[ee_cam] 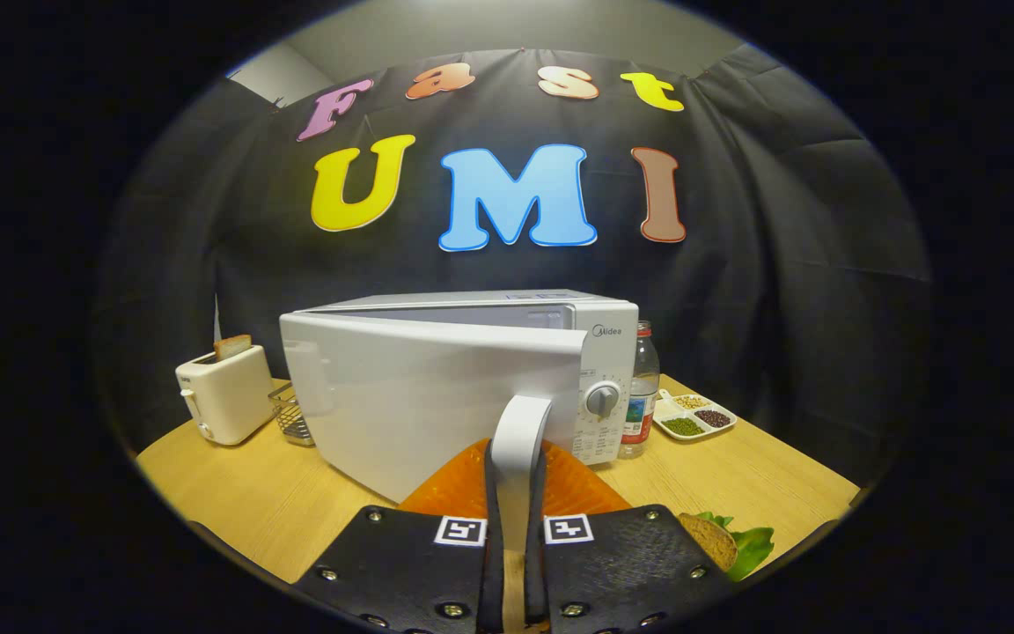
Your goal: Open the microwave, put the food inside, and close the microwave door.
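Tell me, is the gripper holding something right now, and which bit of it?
Yes. The gripper is shut on the microwave door handle, both fingers pressing its lower end. The microwave door is swung partly open.

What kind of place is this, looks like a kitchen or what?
Likely a staged kitchen counter in a booth, not a real kitchen: a microwave, a toaster and a water bottle stand on a wooden table before a black cloth wall. The gripper is shut on the door handle.
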`<action>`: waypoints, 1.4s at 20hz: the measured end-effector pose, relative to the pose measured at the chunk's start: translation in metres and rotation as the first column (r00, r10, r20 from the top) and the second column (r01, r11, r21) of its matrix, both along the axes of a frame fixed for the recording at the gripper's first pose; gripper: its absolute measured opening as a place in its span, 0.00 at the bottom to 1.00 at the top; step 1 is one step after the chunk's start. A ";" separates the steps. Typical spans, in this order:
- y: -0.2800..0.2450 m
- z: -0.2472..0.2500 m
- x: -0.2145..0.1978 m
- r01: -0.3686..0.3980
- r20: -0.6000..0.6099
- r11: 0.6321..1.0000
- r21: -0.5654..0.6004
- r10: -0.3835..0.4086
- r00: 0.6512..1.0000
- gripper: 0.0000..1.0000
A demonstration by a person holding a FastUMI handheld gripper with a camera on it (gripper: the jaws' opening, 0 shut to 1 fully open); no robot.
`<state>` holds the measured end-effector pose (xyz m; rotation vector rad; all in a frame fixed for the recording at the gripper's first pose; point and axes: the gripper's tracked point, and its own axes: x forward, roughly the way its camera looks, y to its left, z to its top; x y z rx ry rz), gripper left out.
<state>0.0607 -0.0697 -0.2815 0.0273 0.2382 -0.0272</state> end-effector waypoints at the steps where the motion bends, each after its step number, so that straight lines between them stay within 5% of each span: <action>1: 0.008 0.000 -0.009 -0.022 0.000 1.000 0.006 0.022 1.000 0.09; 15: 0.163 0.004 -0.110 -0.265 0.059 0.964 0.026 0.263 0.963 0.09; 28: 0.270 0.002 -0.123 -0.021 0.094 0.998 -0.057 0.026 0.995 0.08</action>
